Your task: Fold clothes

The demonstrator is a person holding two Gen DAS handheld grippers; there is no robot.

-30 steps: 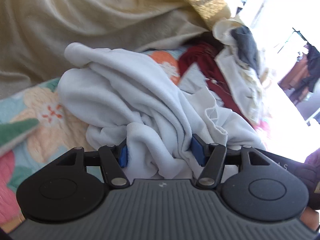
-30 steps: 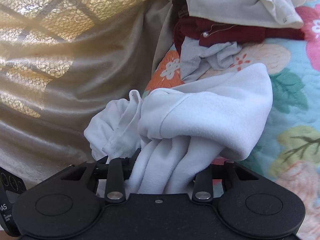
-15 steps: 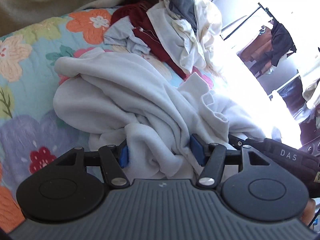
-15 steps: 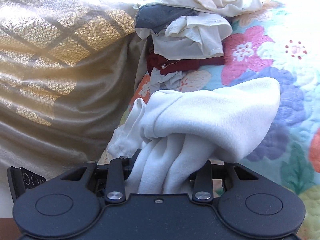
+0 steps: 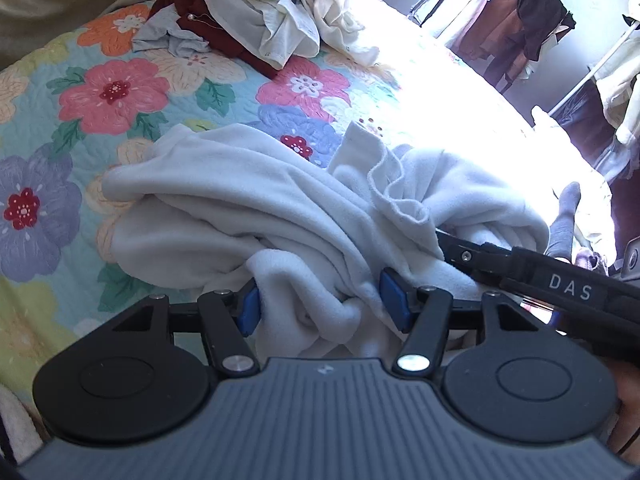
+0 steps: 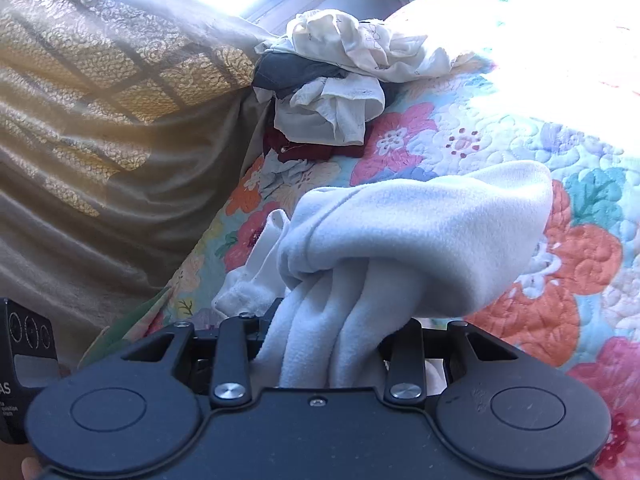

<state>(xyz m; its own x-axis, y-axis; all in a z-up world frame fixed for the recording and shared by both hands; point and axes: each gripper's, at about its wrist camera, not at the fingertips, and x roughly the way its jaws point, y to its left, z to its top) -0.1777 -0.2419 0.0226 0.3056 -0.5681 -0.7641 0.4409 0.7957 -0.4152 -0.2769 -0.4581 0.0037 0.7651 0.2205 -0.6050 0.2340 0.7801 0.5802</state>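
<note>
Clamping a thick bunch of the white fleece garment (image 5: pixel 256 208) in the left gripper (image 5: pixel 320 304), jaws partly closed around the wad; pinching another gathered bundle in the right gripper (image 6: pixel 332 344) likewise. Lying crumpled on the floral quilt (image 5: pixel 100 92), running roughly crosswise between the grippers. Risking grabbing several layers together, folding in wrinkles, or snagging the nearby clothes pile (image 5: pixel 272 20).

Left wrist view: low, close behind the left gripper (image 5: pixel 320 304), facing across the quilt (image 5: pixel 120 92) toward a far clothes rack (image 5: pixel 516 20). Right wrist view: equally close, facing the curtain (image 6: pixel 100 140). Shared: white garment (image 5: pixel 280 208), laundry pile (image 6: pixel 336 80), quilt.
</note>
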